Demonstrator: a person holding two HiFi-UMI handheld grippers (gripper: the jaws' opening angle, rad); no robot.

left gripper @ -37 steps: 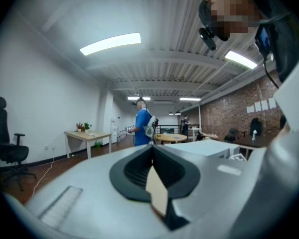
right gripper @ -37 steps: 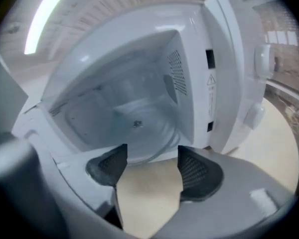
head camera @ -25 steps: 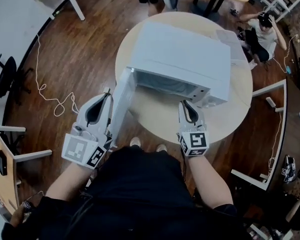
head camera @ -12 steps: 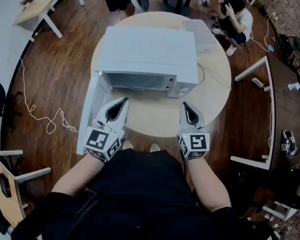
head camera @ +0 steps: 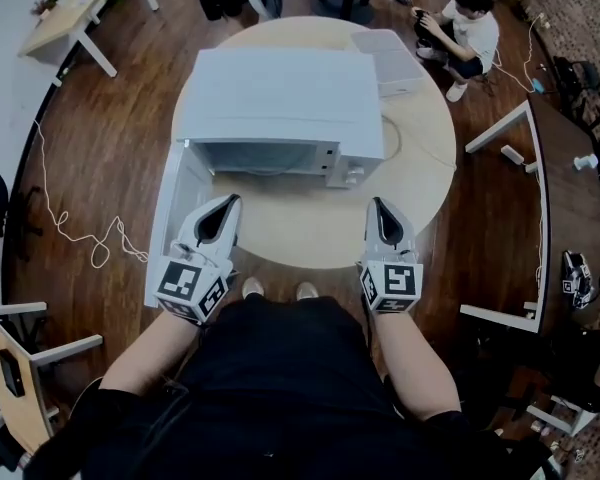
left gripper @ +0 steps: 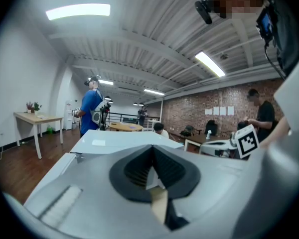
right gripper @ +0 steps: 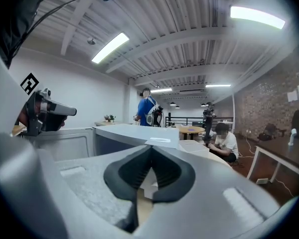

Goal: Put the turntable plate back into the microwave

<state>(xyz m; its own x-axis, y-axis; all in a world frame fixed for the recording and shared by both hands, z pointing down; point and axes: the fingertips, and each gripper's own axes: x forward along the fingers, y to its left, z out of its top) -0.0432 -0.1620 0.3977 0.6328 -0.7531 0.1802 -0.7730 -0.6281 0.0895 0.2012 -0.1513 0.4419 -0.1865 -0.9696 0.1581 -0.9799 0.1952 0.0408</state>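
Left tool [left gripper: 152, 157] — jaws together (empty) — faces the microwave [left gripper: 114, 140].

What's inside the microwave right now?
With the door open, only a front strip of the microwave interior shows: a pale curved edge, possibly the plate. The microwave's top covers everything deeper.

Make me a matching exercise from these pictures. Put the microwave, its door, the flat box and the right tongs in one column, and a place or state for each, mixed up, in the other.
Column one:
1. boxy white microwave oven
2. white microwave door
3. flat white rectangular box
4. right tongs

Column two:
A. shut, nothing between them
B. stands on the round pale wooden table, opening facing the person
C. swung open at the head view's left
D. lies on the table by the microwave's far right corner

Pairs: 1-B, 2-C, 3-D, 4-A
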